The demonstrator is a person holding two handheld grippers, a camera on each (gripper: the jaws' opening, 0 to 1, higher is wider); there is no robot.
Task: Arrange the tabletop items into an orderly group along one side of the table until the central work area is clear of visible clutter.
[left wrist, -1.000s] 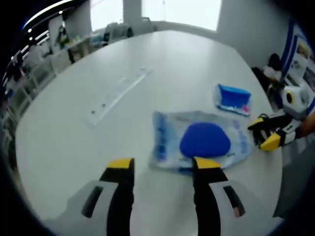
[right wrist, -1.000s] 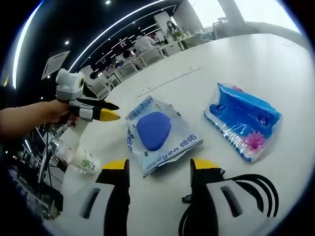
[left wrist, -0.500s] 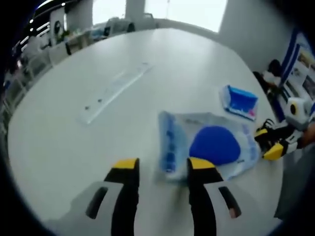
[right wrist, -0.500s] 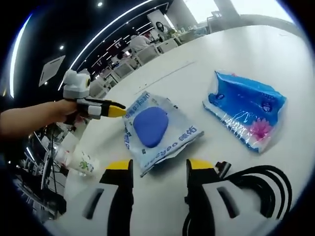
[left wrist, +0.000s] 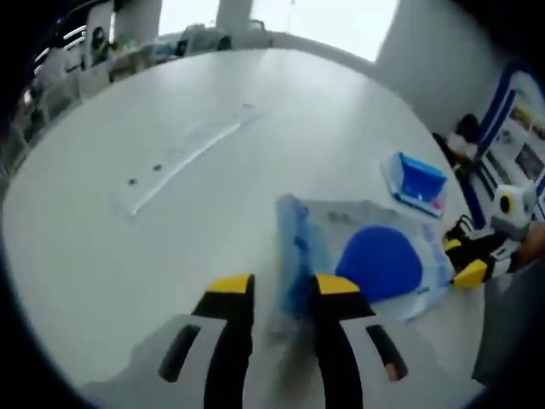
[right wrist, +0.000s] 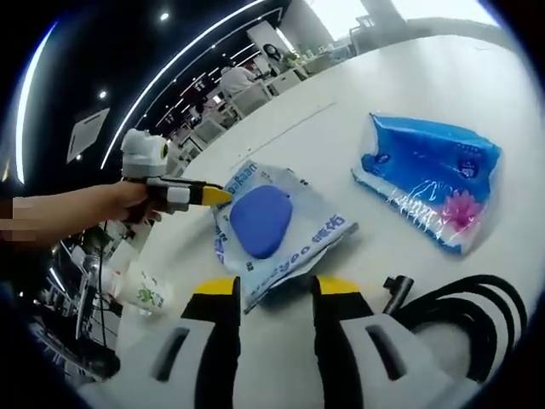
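A clear plastic bag (left wrist: pixel 375 260) with blue print and a round blue pad inside lies flat on the white table (left wrist: pixel 170 230). My left gripper (left wrist: pixel 283 286) is open with its jaws drawn narrow, and the bag's near edge lies between them. The right gripper view has the same bag (right wrist: pixel 277 223) with the left gripper (right wrist: pixel 213 195) at its far corner, held by a hand. My right gripper (right wrist: pixel 276 290) is open, jaws narrowed, just short of the bag's near corner. A blue tissue pack (right wrist: pixel 433 177) lies to the right, also seen as the tissue pack (left wrist: pixel 415 180).
A long clear ruler (left wrist: pixel 183 152) lies on the table to the left. A black cable (right wrist: pixel 464 302) coils by my right gripper. A small white bottle with green print (right wrist: pixel 143 291) stands near the table edge. Office desks and people are beyond.
Both grippers have moved closer to the clear bag and their jaws have narrowed. The bag's edge now lies between the left jaws.
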